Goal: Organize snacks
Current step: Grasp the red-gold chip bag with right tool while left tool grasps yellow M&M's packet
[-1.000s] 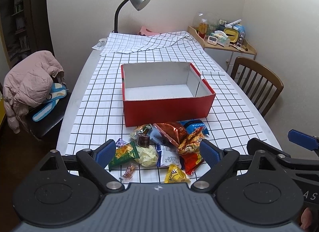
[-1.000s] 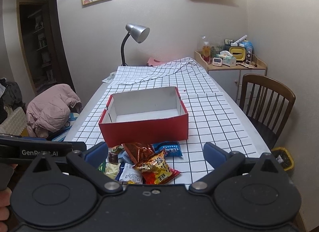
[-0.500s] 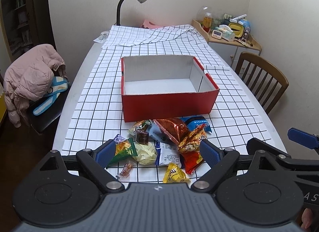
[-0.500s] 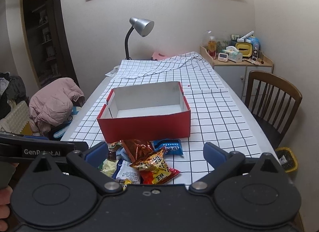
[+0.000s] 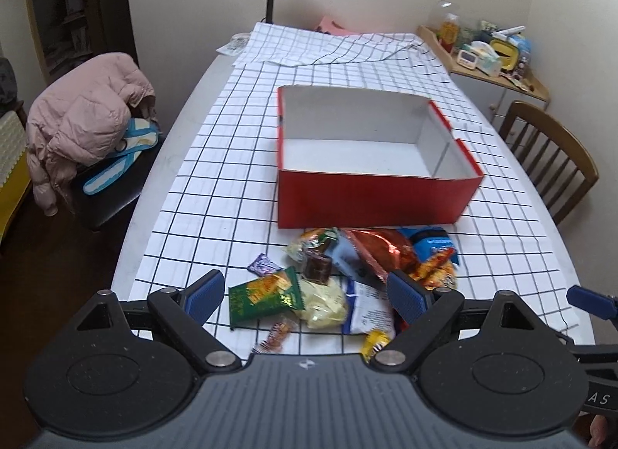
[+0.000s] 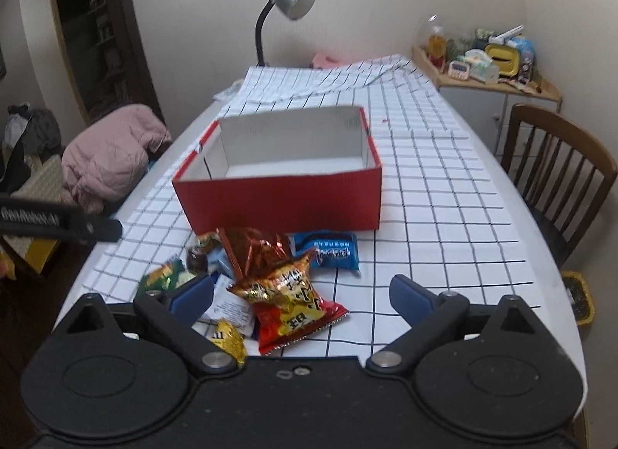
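Both grippers dip closer to snack pile (image 6: 262,279); left gripper (image 5: 305,292) wide, empty; right gripper (image 6: 301,294) just narrowing slightly, empty; red box (image 6: 286,201) unfilled.

Plain cream walls (image 6: 386,4) enclose the room. A silver desk lamp (image 6: 287,0) stands at the table's far edge. A wooden chair (image 6: 556,178) sits along the right edge, a cluttered cabinet (image 6: 498,101) behind it.

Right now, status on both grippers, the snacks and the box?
Left gripper open, empty; right gripper open, empty, jaws just closing slightly. Snack pile loose on tablecloth, none in red box. Nothing blocking.
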A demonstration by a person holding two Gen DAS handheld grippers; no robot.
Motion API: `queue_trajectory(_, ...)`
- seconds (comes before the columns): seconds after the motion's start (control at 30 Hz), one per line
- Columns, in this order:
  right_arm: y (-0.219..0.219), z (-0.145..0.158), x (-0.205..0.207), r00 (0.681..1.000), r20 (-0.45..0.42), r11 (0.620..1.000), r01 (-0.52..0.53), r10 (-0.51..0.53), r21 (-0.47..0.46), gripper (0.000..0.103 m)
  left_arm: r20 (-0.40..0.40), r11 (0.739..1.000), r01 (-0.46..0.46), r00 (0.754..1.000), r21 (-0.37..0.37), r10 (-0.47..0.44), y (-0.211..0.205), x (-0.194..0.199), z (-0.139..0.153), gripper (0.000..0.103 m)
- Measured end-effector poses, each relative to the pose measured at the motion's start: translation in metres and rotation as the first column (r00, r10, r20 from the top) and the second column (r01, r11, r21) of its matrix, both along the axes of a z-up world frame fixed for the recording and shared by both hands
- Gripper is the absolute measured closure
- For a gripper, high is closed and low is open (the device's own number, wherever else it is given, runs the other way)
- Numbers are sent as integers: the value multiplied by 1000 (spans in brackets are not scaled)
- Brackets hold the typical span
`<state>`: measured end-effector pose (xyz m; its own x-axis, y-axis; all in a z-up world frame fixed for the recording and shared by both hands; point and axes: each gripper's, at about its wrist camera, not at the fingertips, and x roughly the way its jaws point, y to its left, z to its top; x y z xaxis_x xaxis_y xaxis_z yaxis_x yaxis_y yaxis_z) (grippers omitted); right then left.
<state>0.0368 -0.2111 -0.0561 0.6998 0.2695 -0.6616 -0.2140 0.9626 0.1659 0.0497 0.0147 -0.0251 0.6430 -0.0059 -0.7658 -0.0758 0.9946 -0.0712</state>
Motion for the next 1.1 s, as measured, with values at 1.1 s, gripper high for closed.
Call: queue_trajectory(1.1, 15, -100, 90, 902, -124, 908, -419, 414, -15, 33, -260, 978, 201, 943, -54, -208, -74, 20, -142, 22)
